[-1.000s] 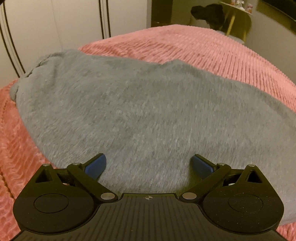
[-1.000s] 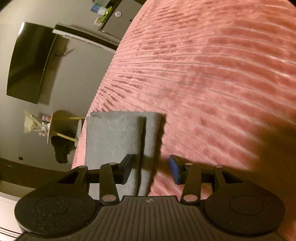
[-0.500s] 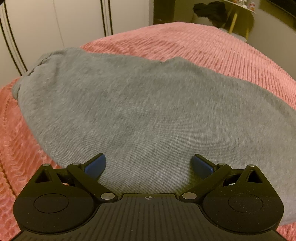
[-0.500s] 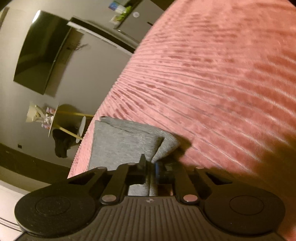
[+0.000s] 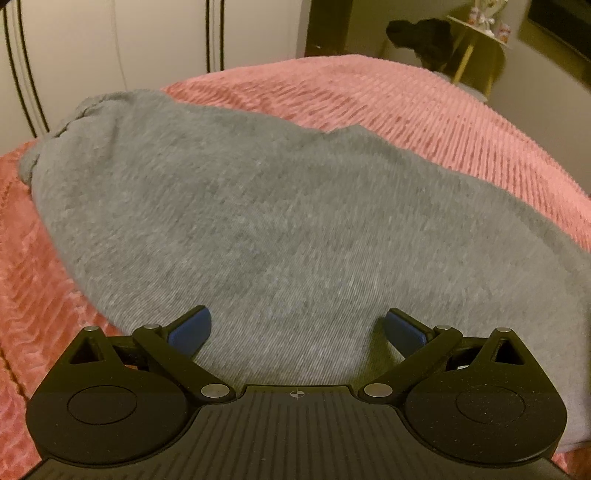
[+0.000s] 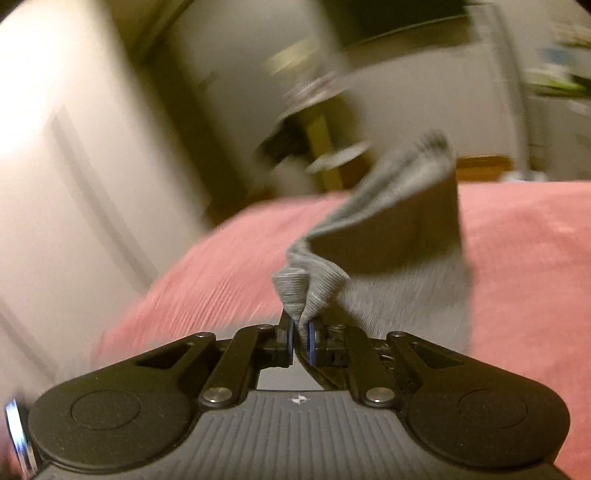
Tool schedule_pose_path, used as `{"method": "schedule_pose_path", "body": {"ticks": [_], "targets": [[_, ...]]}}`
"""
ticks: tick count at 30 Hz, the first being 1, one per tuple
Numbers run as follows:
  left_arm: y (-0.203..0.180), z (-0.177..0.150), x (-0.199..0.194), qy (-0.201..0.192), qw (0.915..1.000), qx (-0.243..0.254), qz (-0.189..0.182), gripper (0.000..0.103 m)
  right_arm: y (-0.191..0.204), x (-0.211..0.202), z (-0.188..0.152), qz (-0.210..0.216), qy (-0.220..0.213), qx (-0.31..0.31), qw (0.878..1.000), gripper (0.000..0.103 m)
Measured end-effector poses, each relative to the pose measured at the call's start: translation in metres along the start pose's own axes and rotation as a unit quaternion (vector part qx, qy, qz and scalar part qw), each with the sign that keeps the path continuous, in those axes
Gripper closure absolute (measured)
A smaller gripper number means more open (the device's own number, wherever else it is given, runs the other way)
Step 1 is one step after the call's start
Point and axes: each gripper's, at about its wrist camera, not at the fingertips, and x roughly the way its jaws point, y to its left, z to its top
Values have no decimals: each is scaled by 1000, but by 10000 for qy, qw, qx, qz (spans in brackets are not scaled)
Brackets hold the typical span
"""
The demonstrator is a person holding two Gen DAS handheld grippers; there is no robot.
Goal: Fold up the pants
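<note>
Your left gripper (image 5: 297, 332) hangs over the grey pants (image 5: 258, 229), its blue fingertips (image 5: 190, 328) spread wide apart with nothing pinched between them. The pants lie flat on the pink ribbed bedspread (image 5: 461, 122), and from this wrist they fill most of the view: the gathered waistband (image 5: 70, 122) sits at the far left, the cloth runs on to the right edge of the picture, and its near edge slips under the gripper's body. Both fingertips stand above grey cloth — whether they touch it you cannot tell from here. Beyond the bed, pale cupboard doors (image 5: 110, 44) rise at the far left, and a small yellow-legged side table (image 5: 476, 48) with a dark garment (image 5: 421, 33) draped by it stands at the far right.

Your right gripper (image 6: 301, 338) is clamped on the pants (image 6: 310, 284): the two pads stand nearly together, with a bunched fold of grey knit pressed between them and fanning out just beyond the tips. From that pinch the cloth climbs away to the far right in a raised strip (image 6: 406, 166), clear of the pink bedspread (image 6: 524, 258), its shaded underside turned toward the camera, while a lower stretch trails off to the right just beside the tips. This view is smeared with blur; the room behind shows only pale doors (image 6: 55, 147) on the left and a yellow table leg (image 6: 328, 155) near the middle.
</note>
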Motion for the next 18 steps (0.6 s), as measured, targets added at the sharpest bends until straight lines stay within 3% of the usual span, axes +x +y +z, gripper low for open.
{"method": "schedule_pose_path", "body": {"ticks": [4,7,10,15,17,18], "targets": [[2,-1,-4,-29,9999,-29,-104,0,43,48,-51,278,1164,-522,9914,94],[3,-2,-5,-31,9998,-70,-204,0,50,65,-74,248,1921,-696,9786,77],[3,-2,-5,-36,9996,-101,-263,0,37,53,-63,478,1756,-224,9830,67],[-4,-2,-8,-68,9987,27,-501,0,-16,21,-46,-3,1091,1007,9889,68],[-9,-4,-14,-112,9969,101,-774,0,-39,22,-48,-601,1252,1257,9823,76],[-12,-4,-18,-121,9952,140,-960,0,-48,24,-53,-880,1406,1417,9759,88]]}}
